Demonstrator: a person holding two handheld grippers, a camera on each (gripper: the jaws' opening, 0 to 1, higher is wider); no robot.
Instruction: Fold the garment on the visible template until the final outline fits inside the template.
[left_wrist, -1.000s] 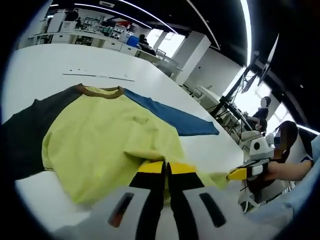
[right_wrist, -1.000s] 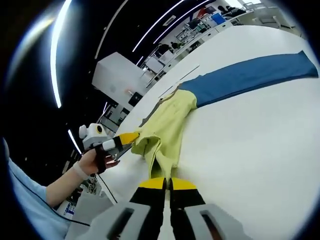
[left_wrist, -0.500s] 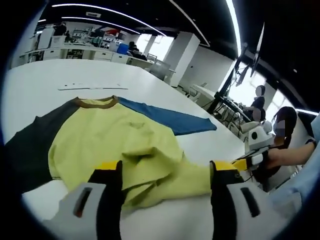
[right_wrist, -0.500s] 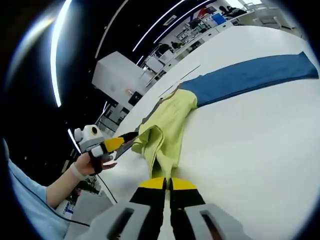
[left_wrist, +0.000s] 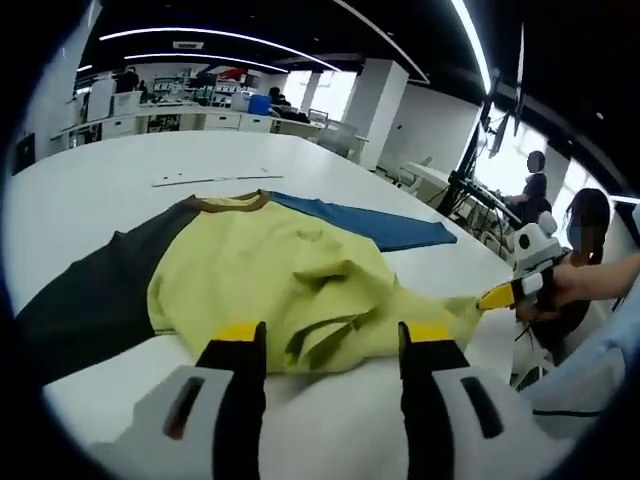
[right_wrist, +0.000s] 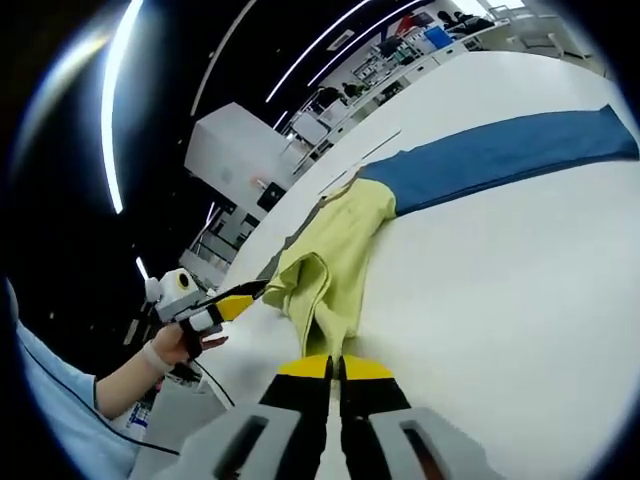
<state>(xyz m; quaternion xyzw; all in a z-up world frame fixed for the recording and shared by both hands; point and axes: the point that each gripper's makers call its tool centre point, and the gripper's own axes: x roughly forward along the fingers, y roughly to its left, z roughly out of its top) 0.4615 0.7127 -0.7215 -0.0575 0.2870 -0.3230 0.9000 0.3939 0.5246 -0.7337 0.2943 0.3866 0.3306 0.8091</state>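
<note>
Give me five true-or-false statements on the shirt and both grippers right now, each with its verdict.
1. The left gripper has its jaws spread apart. True.
2. The right gripper is open and clear of the cloth. False: its jaws are shut on the yellow shirt hem.
3. The blue sleeve lies flat on the white table. True.
4. The shirt is already folded into a neat rectangle. False: it lies spread, with its lower part bunched and wrinkled.
5. The shirt's other sleeve is red. False: the dark sleeve is near black.

Left gripper (left_wrist: 333, 345) jaws apart before rumpled garment (left_wrist: 270, 290).
</note>
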